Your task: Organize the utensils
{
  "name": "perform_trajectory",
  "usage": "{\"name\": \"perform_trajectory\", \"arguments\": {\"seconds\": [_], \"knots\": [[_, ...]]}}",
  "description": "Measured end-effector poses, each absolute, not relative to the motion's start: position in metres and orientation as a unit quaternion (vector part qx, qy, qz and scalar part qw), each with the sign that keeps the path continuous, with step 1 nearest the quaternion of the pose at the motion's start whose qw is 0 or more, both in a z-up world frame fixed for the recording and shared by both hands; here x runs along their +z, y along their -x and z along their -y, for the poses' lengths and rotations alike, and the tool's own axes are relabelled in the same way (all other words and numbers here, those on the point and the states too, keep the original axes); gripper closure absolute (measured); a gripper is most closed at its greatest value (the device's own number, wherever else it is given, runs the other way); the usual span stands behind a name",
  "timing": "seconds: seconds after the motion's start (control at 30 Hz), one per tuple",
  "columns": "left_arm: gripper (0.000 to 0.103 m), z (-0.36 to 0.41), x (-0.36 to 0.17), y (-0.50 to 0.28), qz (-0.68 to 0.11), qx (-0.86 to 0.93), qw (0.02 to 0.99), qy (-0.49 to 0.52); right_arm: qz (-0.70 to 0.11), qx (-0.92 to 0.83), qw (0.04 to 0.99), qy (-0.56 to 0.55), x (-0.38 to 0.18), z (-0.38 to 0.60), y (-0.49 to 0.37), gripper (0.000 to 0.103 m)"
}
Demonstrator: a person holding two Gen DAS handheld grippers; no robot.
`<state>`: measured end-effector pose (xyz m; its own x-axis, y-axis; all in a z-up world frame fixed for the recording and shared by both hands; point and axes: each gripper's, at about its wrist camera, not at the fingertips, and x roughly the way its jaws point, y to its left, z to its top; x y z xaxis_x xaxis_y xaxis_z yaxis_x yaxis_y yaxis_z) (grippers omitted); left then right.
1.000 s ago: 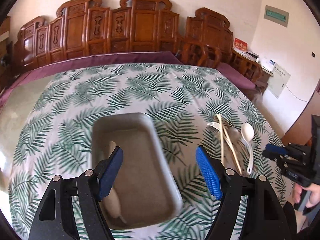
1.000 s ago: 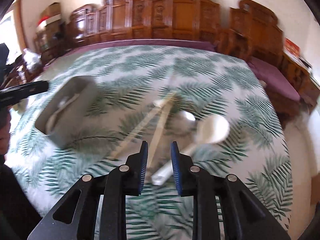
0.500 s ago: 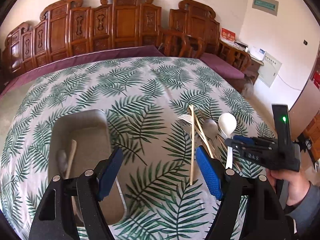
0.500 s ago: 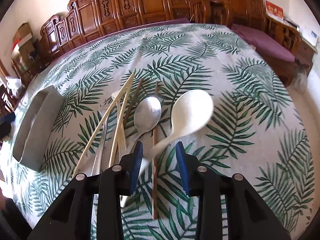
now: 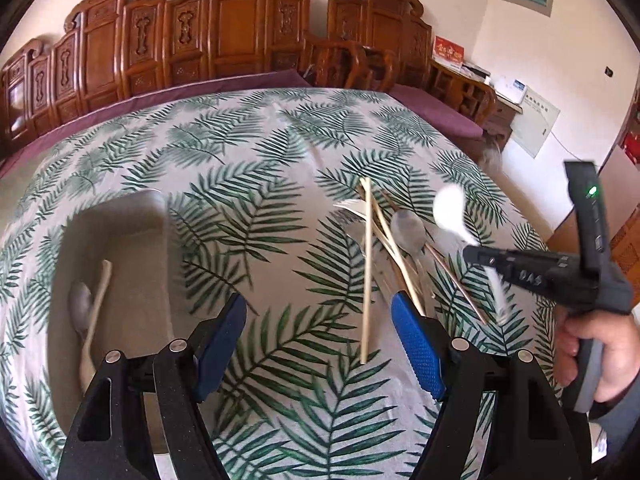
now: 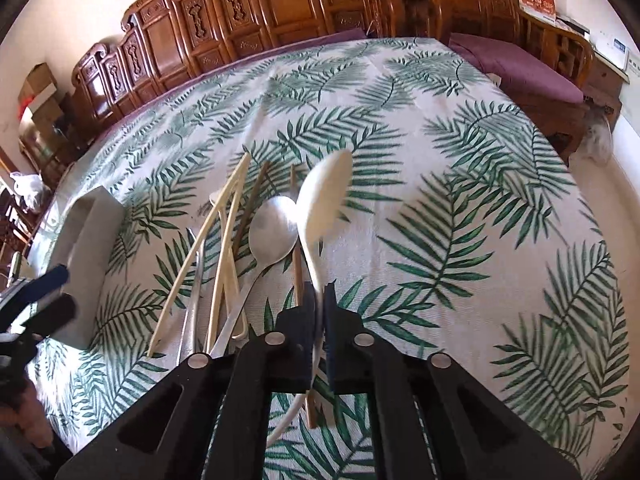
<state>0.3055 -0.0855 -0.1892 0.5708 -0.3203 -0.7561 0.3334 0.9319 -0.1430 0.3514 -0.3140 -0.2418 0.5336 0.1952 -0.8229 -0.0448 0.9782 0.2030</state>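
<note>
The cloth (image 5: 256, 168) lies bare across its far half and along the right side past the white spoon (image 6: 326, 196), so a gripper could pass freely there. A bare strip also runs between the tray (image 5: 132, 240) at left and the utensil pile (image 6: 240, 248). The pile itself blocks the middle: chopsticks (image 5: 366, 264), a metal spoon (image 6: 274, 228) and a fork lie crossed and touching. The right gripper (image 6: 319, 300), clamped on the white spoon's handle, stands over the pile's near right edge. Carved chairs (image 5: 240, 32) wall the far side.
</note>
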Motion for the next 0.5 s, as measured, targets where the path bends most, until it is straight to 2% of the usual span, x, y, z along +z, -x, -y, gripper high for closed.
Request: {"name": "perform_trajectory", "arguments": {"seconds": [0.1,0.37,0.5], "knots": [[0.035,0.097,-0.196,-0.305,-0.426,-0.193,0.884,-0.02,-0.467,0.077,0.878,-0.074,-0.23,0.316,-0.345,0.098],[0.056,0.118,-0.229,-0.314,-0.453,-0.21,0.866,-0.034,-0.451,0.097,0.886,-0.042,-0.211,0.314,-0.325,0.098],[0.06,0.122,-0.24,-0.321,-0.461,-0.211,0.861,-0.033,-0.447,0.104,0.888,-0.034,-0.205,0.314,-0.318,0.098]]}}
